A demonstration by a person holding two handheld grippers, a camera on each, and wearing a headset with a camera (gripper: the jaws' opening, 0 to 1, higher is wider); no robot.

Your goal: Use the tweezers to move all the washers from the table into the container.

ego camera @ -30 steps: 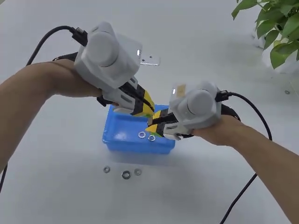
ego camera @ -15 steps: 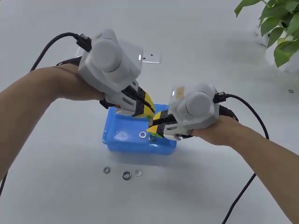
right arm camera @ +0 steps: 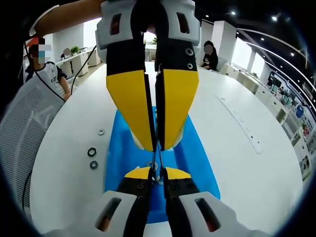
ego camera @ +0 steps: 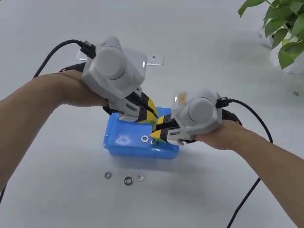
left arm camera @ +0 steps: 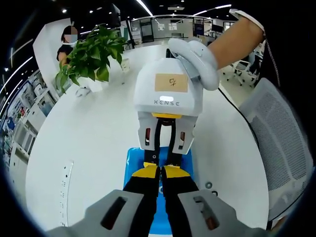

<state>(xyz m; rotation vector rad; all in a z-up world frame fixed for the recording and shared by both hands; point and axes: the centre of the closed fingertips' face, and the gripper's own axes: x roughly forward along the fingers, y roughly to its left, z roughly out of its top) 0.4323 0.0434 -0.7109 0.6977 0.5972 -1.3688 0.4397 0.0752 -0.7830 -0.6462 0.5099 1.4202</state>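
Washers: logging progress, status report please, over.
Left gripper shut on tweezers, right gripper shut at their tips. Two washers in blue container, three more on table. Nothing blocking.

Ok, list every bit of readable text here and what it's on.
"XENSE": on the white housing of the right gripper, left gripper view.
Handwritten mark on its tan sticker: too unclear to read.
Any markings on the white strip: too small to read.
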